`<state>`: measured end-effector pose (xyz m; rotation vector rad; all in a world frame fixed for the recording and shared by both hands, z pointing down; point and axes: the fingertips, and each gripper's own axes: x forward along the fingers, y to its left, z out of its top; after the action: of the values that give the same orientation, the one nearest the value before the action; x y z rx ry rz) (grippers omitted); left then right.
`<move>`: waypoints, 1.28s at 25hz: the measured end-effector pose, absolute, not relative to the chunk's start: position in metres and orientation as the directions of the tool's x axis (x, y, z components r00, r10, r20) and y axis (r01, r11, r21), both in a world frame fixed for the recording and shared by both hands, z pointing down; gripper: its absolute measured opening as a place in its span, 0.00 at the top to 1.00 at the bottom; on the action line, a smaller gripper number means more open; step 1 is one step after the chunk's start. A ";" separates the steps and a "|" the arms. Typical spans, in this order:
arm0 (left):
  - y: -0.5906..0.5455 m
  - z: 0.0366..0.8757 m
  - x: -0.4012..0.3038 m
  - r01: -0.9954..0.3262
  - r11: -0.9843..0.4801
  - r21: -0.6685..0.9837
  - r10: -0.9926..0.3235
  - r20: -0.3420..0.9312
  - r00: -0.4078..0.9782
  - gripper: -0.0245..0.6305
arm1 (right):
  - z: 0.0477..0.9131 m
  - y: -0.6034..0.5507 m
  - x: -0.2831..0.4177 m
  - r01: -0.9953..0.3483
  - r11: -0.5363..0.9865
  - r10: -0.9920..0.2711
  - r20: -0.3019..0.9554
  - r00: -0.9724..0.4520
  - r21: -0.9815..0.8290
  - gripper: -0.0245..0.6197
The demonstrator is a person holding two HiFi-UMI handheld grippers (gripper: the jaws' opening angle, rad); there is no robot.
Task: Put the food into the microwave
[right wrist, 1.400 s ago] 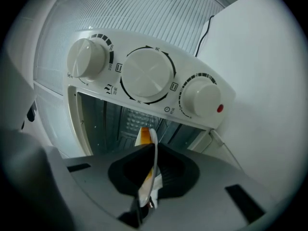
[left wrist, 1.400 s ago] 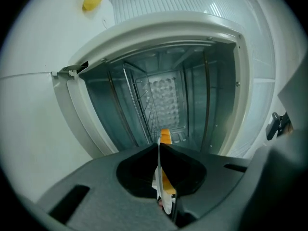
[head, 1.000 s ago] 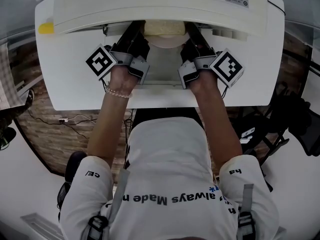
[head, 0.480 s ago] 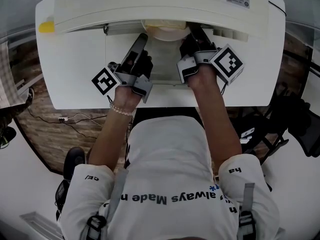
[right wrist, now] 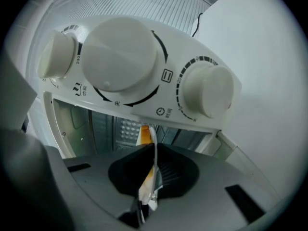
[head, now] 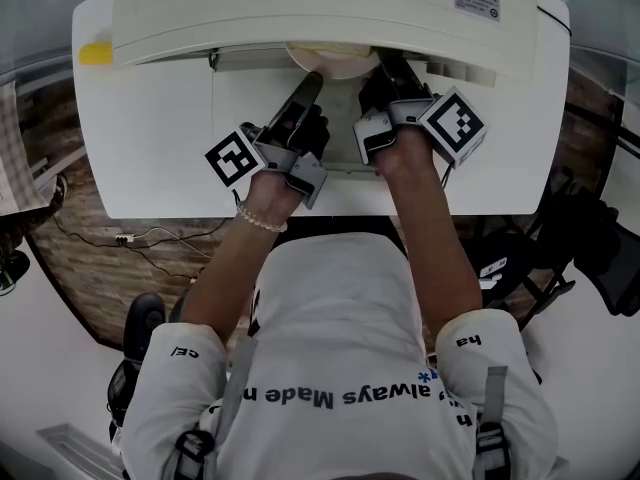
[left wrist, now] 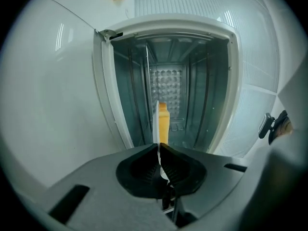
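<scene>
A white plate (head: pixel 335 62) with pale yellow food sits half inside the open microwave (head: pixel 300 8). My left gripper (head: pixel 312 76) reaches in from the left front; its jaws have just been closing and now pinch the plate's near rim. In the left gripper view the plate (left wrist: pixel 156 121) shows edge-on between the shut jaws (left wrist: pixel 159 150), with the yellow food (left wrist: pixel 164 121) behind it and the metal cavity beyond. My right gripper (head: pixel 384 70) is shut on the plate's right rim; the thin rim (right wrist: pixel 153 143) and orange-yellow food (right wrist: pixel 144 134) run between its jaws (right wrist: pixel 154 154).
The microwave's door (head: pixel 235 103) lies folded down flat under both grippers. Three white knobs, among them a large one (right wrist: pixel 120 54) and a smaller one (right wrist: pixel 209 90), line the control panel above the opening. A small yellow object (head: pixel 95 53) lies on the white table (head: pixel 140 168) at the left.
The left gripper let go of the plate's left side, drew back, swung right and took hold of the near rim. The plate sits deeper inside. The right gripper kept its grip.
</scene>
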<state>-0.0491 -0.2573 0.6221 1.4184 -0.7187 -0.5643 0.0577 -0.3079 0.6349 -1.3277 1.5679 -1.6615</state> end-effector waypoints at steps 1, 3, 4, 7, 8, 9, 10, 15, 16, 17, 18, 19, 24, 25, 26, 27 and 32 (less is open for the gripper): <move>-0.258 0.622 -0.048 -0.063 0.091 0.994 -0.736 0.110 0.668 0.93 | 0.635 -0.308 0.059 -0.261 -0.215 -0.861 0.309 -0.405 -0.941 0.93; -0.260 0.621 -0.049 -0.055 0.100 0.993 -0.742 0.111 0.662 0.93 | 0.634 -0.309 0.058 -0.271 -0.204 -0.859 0.305 -0.411 -0.941 0.93; -0.260 0.620 -0.053 -0.050 0.104 0.993 -0.744 0.111 0.658 0.93 | 0.632 -0.310 0.054 -0.275 -0.195 -0.858 0.299 -0.416 -0.942 0.93; -0.262 0.618 -0.060 -0.041 0.108 0.993 -0.752 0.109 0.650 0.93 | 0.625 -0.311 0.044 -0.268 -0.174 -0.860 0.279 -0.427 -0.948 0.85; -0.262 0.618 -0.056 -0.040 0.109 0.993 -0.754 0.109 0.648 0.93 | 0.624 -0.311 0.047 -0.266 -0.171 -0.859 0.276 -0.430 -0.949 0.82; -0.263 0.618 -0.051 -0.039 0.110 0.993 -0.755 0.109 0.647 0.93 | 0.624 -0.309 0.051 -0.263 -0.169 -0.859 0.273 -0.434 -0.950 0.79; -0.265 0.619 -0.046 -0.038 0.112 0.993 -0.755 0.110 0.646 0.93 | 0.623 -0.307 0.054 -0.261 -0.169 -0.857 0.273 -0.437 -0.950 0.77; -0.283 0.625 -0.048 -0.032 0.119 0.992 -0.754 0.112 0.647 0.93 | 0.627 -0.302 0.040 -0.249 -0.176 -0.841 0.277 -0.464 -0.952 0.76; -0.289 0.628 -0.051 -0.032 0.123 0.992 -0.754 0.114 0.647 0.93 | 0.630 -0.303 0.034 -0.247 -0.179 -0.835 0.280 -0.474 -0.952 0.76; -0.295 0.630 -0.052 -0.033 0.126 0.991 -0.753 0.117 0.647 0.93 | 0.633 -0.304 0.030 -0.244 -0.183 -0.828 0.283 -0.484 -0.952 0.76; -0.299 0.633 -0.051 -0.034 0.128 0.991 -0.752 0.120 0.648 0.93 | 0.636 -0.305 0.028 -0.243 -0.186 -0.823 0.286 -0.491 -0.952 0.76; -0.302 0.635 -0.049 -0.036 0.129 0.991 -0.751 0.121 0.650 0.93 | 0.639 -0.305 0.027 -0.241 -0.188 -0.818 0.288 -0.497 -0.952 0.76; -0.307 0.637 -0.041 -0.039 0.127 0.991 -0.746 0.121 0.654 0.93 | 0.643 -0.304 0.028 -0.234 -0.187 -0.807 0.285 -0.517 -0.954 0.86; -0.308 0.637 -0.040 -0.039 0.127 0.991 -0.745 0.121 0.655 0.93 | 0.643 -0.303 0.027 -0.227 -0.191 -0.807 0.284 -0.517 -0.955 0.88; -0.308 0.636 -0.040 -0.038 0.127 0.991 -0.745 0.121 0.656 0.93 | 0.643 -0.303 0.027 -0.219 -0.196 -0.808 0.284 -0.516 -0.956 0.90; -0.308 0.636 -0.039 -0.037 0.127 0.991 -0.744 0.120 0.657 0.93 | 0.643 -0.303 0.027 -0.214 -0.198 -0.810 0.283 -0.514 -0.957 0.91; -0.309 0.632 -0.040 -0.048 0.118 0.992 -0.744 0.121 0.657 0.93 | 0.641 -0.303 0.028 -0.207 -0.196 -0.816 0.277 -0.508 -0.958 0.92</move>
<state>-0.0395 -0.3087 0.6324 1.3771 -0.7284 -0.5806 0.0276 -0.3035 0.6409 -1.1922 1.6103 -1.7512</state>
